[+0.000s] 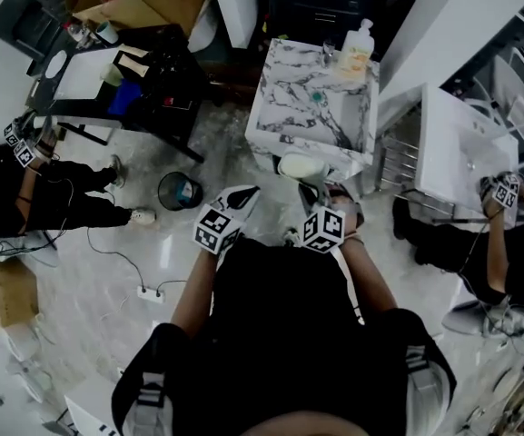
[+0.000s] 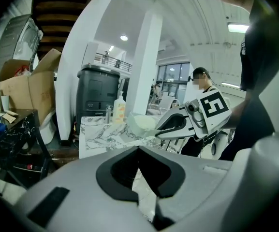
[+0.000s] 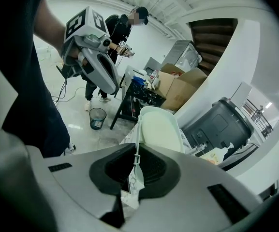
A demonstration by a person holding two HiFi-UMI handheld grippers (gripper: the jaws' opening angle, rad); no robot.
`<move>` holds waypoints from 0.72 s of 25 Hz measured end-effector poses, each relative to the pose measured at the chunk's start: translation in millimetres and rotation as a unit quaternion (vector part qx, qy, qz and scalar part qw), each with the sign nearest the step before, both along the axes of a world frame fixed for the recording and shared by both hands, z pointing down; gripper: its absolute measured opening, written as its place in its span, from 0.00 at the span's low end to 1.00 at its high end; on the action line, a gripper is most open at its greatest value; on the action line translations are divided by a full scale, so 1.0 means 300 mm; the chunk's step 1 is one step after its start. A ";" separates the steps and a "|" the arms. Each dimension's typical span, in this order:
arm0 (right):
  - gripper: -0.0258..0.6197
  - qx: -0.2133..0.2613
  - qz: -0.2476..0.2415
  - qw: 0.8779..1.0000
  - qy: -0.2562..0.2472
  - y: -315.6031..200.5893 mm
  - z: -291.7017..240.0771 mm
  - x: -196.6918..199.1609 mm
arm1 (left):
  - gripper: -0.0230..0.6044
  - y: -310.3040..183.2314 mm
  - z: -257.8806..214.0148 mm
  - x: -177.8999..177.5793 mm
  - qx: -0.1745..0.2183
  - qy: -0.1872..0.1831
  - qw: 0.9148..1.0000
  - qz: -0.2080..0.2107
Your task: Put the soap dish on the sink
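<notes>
Right gripper [image 3: 136, 153] clamps the soap dish [image 3: 158, 132] (by its rim); left gripper [image 2: 138, 151] closed, empty.

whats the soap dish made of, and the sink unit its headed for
Soap dish: probably plastic; pale green, smooth with a soft sheen and a thin moulded rim. Sink unit: white with grey veining and a glossy top; it looks like marble or a marble-look composite, and the pictures can't settle which.

The marble-veined white sink top [image 1: 284, 116] is left bare in front. Its far edge is occupied by a yellow pump bottle [image 1: 359, 51].
</notes>
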State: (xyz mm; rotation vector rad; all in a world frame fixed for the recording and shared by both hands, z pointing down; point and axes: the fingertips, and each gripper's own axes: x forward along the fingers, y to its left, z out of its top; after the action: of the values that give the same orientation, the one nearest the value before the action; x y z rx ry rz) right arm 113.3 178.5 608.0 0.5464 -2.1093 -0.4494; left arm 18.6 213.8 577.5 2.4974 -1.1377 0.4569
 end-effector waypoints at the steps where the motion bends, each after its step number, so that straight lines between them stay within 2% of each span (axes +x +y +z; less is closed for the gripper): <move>1: 0.06 0.001 -0.004 1.000 0.000 -0.005 0.000 0.008 | 0.03 0.000 0.000 0.008 0.000 0.000 1.000 -0.004; 8: 0.06 -0.001 -0.024 1.000 0.003 -0.032 0.018 0.054 | 0.03 -0.004 0.002 0.056 0.001 -0.005 1.000 -0.023; 18: 0.06 0.005 -0.033 0.999 0.002 -0.073 0.009 0.069 | 0.03 -0.025 0.005 0.066 0.004 -0.009 0.999 -0.033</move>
State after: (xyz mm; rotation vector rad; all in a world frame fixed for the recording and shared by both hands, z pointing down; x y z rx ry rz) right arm 134.1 156.7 610.7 0.4815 -2.1284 -0.4984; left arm 38.3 206.4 579.1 2.4580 -1.2272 0.4591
